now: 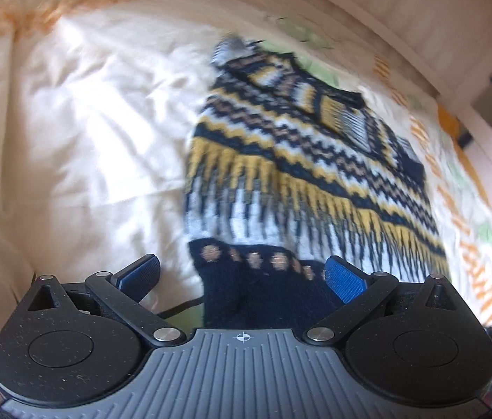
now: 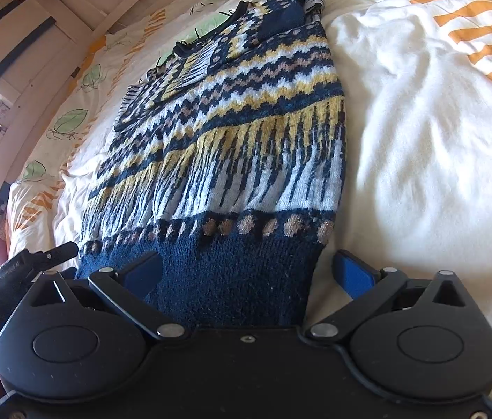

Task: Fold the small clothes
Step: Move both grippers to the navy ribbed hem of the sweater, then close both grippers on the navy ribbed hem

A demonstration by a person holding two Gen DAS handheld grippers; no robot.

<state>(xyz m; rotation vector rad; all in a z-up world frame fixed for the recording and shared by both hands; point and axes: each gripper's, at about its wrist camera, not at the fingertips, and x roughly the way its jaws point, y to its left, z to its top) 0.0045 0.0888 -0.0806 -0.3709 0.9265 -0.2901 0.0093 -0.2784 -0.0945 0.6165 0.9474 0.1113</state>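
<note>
1. Knitwear is lying flat on the bed: a patterned sweater (image 2: 218,132) in navy, mustard, white and tan zigzag bands is stretching away from both cameras across the white duvet (image 2: 420,139).
2. Its sleeves are lying folded in over the chest, and the navy ribbed hem is sitting nearest the grippers, toward the near edge of the bed.
3. The left gripper (image 1: 242,274) is hovering at the hem with its jaws spread wide, blue pads (image 1: 345,279) showing on either side of the navy band and nothing clamped between them.
4. The right gripper (image 2: 247,272) is likewise standing wide, one finger over the hem's knit and the other over bare duvet just beside the sweater's edge; whether the fingers are touching the fabric I cannot tell.
5. The duvet's far edge is showing orange stripes (image 2: 483,35) and green leaf prints (image 2: 69,120).
6. A white slatted bed frame (image 2: 113,10) is running along the far side of the bed.
7. The left-wrist view is looking motion-blurred.
</note>
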